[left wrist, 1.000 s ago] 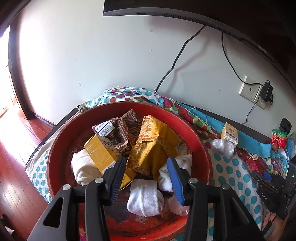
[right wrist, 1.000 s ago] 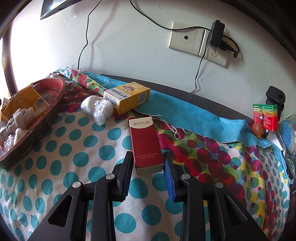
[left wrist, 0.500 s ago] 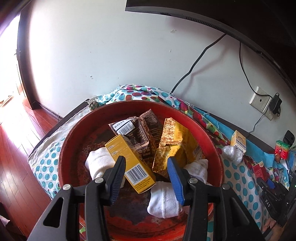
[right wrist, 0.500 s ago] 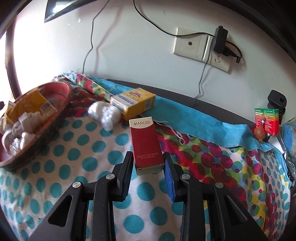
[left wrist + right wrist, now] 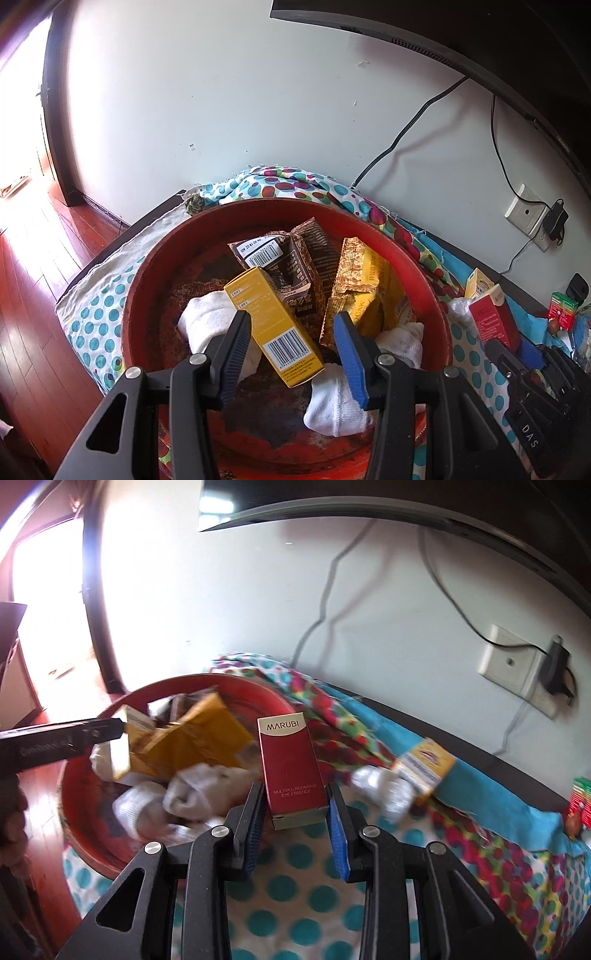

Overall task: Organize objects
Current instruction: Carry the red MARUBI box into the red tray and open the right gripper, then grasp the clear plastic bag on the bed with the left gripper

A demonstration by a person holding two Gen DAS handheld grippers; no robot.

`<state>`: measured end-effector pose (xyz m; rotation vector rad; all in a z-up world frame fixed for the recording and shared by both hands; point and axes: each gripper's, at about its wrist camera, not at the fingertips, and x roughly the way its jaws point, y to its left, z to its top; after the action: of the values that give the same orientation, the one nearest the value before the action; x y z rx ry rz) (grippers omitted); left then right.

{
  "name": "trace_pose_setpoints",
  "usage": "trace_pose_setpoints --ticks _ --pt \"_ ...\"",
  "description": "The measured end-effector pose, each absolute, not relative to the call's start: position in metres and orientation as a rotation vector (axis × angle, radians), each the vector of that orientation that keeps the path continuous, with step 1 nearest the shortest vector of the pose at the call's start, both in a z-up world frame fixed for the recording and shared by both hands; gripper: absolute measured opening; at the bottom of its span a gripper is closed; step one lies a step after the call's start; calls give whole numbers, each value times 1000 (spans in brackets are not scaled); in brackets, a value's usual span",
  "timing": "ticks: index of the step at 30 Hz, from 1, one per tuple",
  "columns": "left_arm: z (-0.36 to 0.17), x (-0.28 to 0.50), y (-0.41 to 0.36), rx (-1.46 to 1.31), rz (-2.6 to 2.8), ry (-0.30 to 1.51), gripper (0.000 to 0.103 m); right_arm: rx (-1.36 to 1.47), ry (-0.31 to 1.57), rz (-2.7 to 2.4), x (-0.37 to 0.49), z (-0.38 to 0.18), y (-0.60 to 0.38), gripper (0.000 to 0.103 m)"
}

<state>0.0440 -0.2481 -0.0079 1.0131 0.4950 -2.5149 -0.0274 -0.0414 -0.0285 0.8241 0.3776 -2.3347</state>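
Red cardboard, printed MARUBI, fills the middle of the right wrist view: the red box is clamped at its lower end between the two fingers of the right gripper and held up off the polka-dot cloth that covers the worktop. The cloth is white with teal dots, turning multicoloured toward the wall edge. Past the box, toward the left end of the worktop, sits a round red basin. Inside it lie rolled white socks, a yellow box with a barcode, a brown carton and a torn yellow packet.

The left gripper hangs over the basin with its fingers apart, one on each side of the yellow box's near end; whether they touch it cannot be told. On the cloth near the wall edge, well apart from the basin, lie a second small yellow carton and a crumpled white bundle just beside it. A wall socket with a plugged-in adapter is on the white wall behind.
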Motion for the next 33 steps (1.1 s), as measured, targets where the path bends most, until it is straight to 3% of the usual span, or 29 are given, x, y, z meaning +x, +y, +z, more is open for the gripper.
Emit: trace_pose_setpoints --ticks 6,16,24,25,28,33 --pt "-4 54 -265 979 -2475 501 48 803 411 -2221 -4 -34 -88 30" --pt "-7 75 -306 918 -2397 686 48 819 418 -2105 15 -55 -130 30" --pt "-11 71 -304 940 -2397 684 48 842 419 -2076 16 -67 -134 31" --pt "-10 70 -303 941 -2398 680 48 836 410 -2073 16 -66 -132 36" --pt "-10 69 -301 945 -2404 671 48 789 366 -2099 16 -58 -123 64" --pt "-6 66 -294 935 -2422 650 48 747 290 -2163 13 -39 -93 67"
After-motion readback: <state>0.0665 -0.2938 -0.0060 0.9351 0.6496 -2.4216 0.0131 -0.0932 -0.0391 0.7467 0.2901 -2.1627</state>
